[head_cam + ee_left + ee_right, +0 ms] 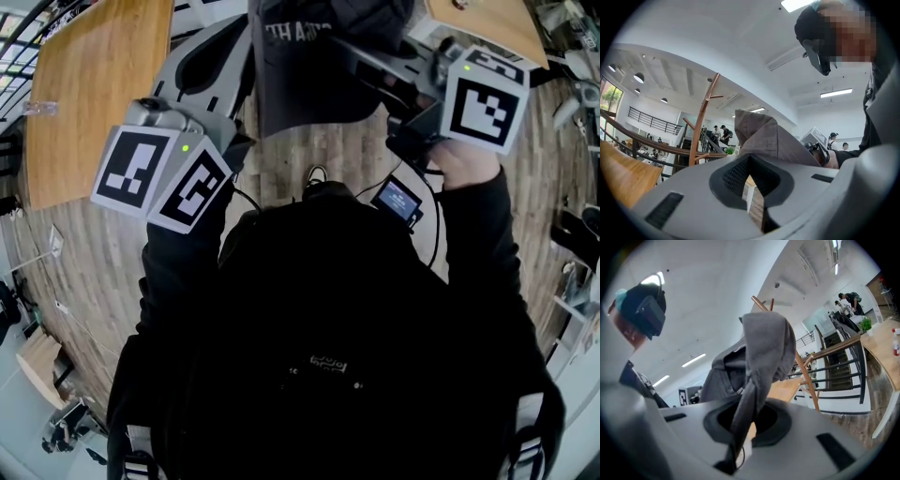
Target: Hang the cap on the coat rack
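One creased dark-grey cap (300,75), clamped in jaws of left gripper (750,157) and right gripper (747,406)

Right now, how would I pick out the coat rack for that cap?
In the left gripper view, find the dark handrail curving across the left side. The coat rack rises across it, just left of the grey cap. It is the only slim reddish-brown wooden pole there, with short pegs angling upward.
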`<state>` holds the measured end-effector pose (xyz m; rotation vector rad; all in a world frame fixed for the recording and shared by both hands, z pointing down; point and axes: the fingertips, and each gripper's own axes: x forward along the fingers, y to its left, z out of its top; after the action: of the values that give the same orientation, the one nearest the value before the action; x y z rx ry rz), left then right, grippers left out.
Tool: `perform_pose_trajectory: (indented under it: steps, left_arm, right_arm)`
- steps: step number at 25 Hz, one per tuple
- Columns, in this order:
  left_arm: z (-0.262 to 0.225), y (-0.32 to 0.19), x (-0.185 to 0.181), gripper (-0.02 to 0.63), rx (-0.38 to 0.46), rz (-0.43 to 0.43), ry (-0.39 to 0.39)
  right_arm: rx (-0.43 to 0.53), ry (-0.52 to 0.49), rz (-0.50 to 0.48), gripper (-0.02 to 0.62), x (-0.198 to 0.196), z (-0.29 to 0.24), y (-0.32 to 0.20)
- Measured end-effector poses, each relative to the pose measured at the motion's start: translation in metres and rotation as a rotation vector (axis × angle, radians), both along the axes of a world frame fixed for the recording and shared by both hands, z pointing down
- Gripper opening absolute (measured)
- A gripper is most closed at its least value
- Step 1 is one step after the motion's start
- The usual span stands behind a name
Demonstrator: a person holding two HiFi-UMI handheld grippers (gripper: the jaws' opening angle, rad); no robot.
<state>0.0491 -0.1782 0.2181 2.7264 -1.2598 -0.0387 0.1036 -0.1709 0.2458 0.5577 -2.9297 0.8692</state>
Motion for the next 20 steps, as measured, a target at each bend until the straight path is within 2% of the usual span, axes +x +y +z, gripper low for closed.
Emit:
perform_pose_trajectory:
  steps: [6, 14, 20]
  left_arm:
    - [0.004, 0.001, -0.001, 0.005, -0.022, -0.011, -0.022]
    - [0.001, -0.001, 0.002, 0.005, -0.011, 0.001, -0.039]
    - [-0.011, 0.000, 0.005, 0.005, 0.041, 0.041, -0.026]
  right_arm:
    - [-0.008, -0.001, -0.018, 0.020, -0.002, 0.001, 0.001]
    - [0.002, -0.038, -0.008, 0.021, -0.001, -0.001, 0.000]
    - [0.042, -0.032, 0.035, 0.021, 0.002, -0.011, 0.001]
